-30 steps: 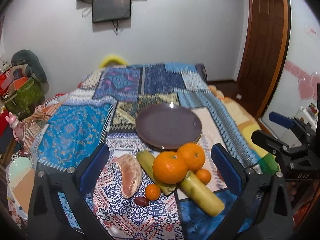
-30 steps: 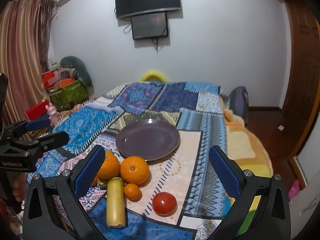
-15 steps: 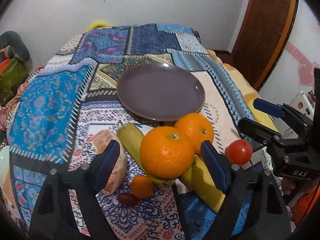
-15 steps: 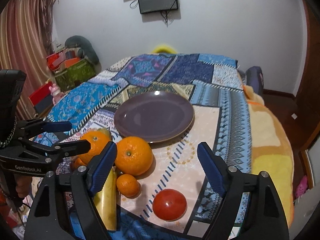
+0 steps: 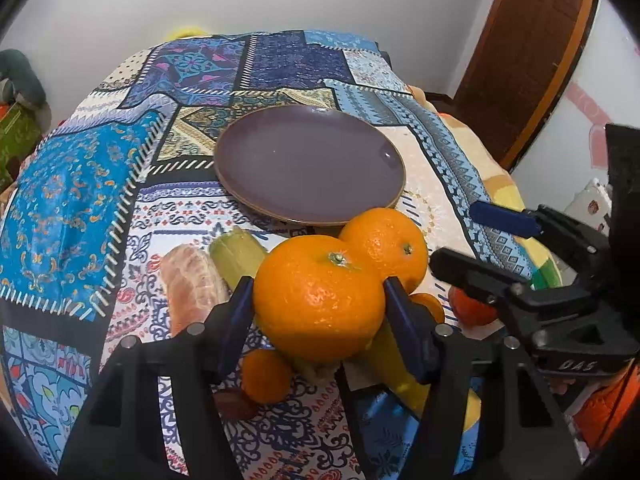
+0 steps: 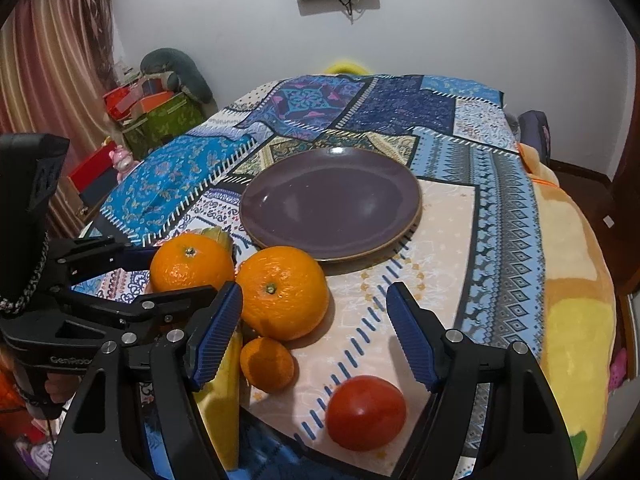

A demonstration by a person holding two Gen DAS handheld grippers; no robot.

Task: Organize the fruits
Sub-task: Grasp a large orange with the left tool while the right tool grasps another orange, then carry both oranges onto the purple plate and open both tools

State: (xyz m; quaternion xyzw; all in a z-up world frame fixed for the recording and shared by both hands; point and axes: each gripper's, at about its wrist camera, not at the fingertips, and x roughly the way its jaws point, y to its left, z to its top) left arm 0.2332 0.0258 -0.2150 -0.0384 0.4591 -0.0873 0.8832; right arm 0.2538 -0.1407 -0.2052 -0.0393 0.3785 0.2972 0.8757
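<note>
Left wrist view: left gripper (image 5: 320, 308) now sits low over the fruit pile; a second ago it hung higher and farther back, with the wall screen in sight. Its jaws have just been closing and now clamp the big orange (image 5: 318, 296), blue pads against both flanks. Second orange (image 5: 384, 244) touches it at 1 o'clock. Purple plate (image 5: 308, 168) lies bare at 12 o'clock on the patchwork cloth (image 5: 72, 184). Peeled citrus (image 5: 192, 288) at 9 o'clock, green banana end (image 5: 236, 252) just beside it, small mandarin (image 5: 266, 376) at 7 o'clock.

Right wrist view: right gripper (image 6: 314, 334) has also dropped nearer the cloth since the earlier frame. Jaws have just been closing, yet stand apart on nothing. Tomato (image 6: 366, 412) lies at 5 o'clock of the gap, short of the pads. Yellow banana (image 6: 224, 392) lies under the left pad.
</note>
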